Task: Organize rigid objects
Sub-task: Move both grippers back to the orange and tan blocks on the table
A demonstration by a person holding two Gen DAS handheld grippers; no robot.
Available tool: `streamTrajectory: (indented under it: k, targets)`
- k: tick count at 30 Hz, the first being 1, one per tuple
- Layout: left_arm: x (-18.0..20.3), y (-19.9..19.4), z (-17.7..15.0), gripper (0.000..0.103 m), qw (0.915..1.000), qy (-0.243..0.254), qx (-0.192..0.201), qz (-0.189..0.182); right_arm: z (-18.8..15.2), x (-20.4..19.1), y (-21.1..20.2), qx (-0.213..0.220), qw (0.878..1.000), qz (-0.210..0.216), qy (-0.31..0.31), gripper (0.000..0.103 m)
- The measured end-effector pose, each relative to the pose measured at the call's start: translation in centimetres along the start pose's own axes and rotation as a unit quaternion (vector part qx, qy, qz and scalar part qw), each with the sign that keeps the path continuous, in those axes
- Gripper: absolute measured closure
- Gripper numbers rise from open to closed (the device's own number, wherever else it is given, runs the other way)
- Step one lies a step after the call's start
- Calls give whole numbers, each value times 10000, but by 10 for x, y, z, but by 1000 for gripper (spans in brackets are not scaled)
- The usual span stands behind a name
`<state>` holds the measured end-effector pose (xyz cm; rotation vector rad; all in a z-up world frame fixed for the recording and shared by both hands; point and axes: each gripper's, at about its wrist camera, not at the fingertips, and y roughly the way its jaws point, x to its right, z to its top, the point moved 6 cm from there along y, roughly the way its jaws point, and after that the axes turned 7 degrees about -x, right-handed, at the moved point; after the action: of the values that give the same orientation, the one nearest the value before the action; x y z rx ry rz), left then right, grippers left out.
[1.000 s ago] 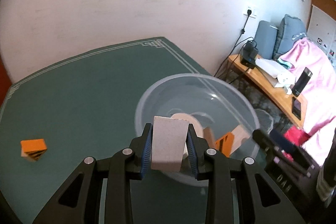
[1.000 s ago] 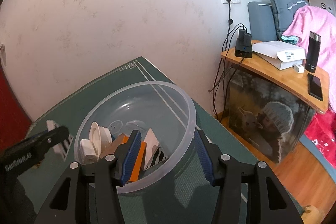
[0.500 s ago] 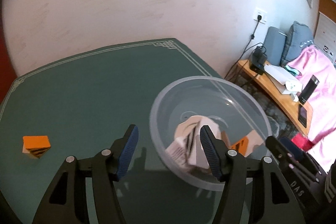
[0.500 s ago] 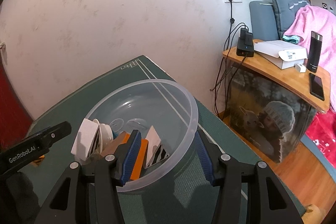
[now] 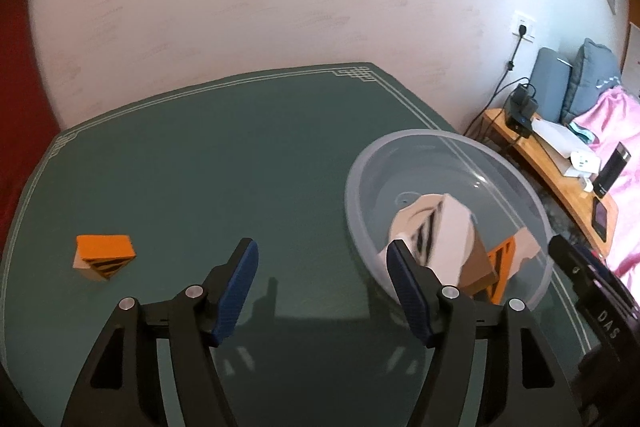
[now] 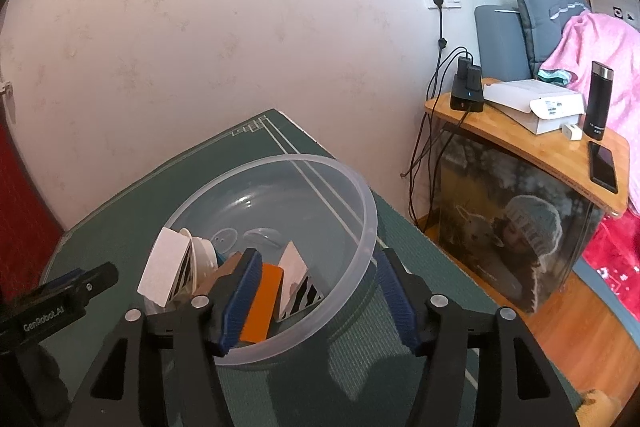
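Observation:
A clear plastic bowl (image 5: 500, 163) (image 6: 360, 203) stands on the green table and holds several blocks. A white striped block (image 5: 448, 239) (image 6: 164, 271) leans inside it next to an orange block (image 6: 262, 303) and another white striped block (image 6: 294, 279). A lone orange block (image 5: 105, 255) lies on the table at the left. My left gripper (image 5: 322, 287) is open and empty, left of the bowl. My right gripper (image 6: 318, 301) is open, its jaws either side of the bowl's near rim.
The green table (image 5: 240, 155) ends at a white wall. Right of the table stands a wooden side table (image 6: 532, 151) with a charger, a white box, a black flask and a phone. Pink cloth and grey cushions lie behind it.
My left gripper opened and let the white striped block drop into the bowl, then swung left, away from the bowl. The right gripper has stayed put.

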<state>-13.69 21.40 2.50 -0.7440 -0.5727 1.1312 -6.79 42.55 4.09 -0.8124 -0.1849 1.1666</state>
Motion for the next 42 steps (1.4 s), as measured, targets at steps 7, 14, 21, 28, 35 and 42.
streamTrajectory:
  k: [7, 14, 21, 28, 35, 42]
  targets:
    - [-27, -3, -6, 35, 9996, -179, -12, 214, 2, -3, -3, 60, 9999, -32, -87, 40]
    - [-62, -4, -14, 35, 9978, -454, -69, 469, 6, -11, -11, 157, 9996, -18, -214, 37]
    - [-96, -8, -25, 35, 9947, -714, -93, 736, 7, -25, -21, 225, 9988, 99, -421, 36]
    - [-137, -12, -36, 35, 9895, -998, -132, 1034, 8, -50, -34, 302, 9966, 336, -693, 36]
    - [-177, -9, -46, 35, 9821, -1330, -230, 1311, 3, -82, -42, 271, 9917, 733, -1023, 34]
    - [-190, 2, -44, 35, 9791, -1424, -316, 1419, -20, -111, -31, -133, 9842, 1007, -1452, 34]
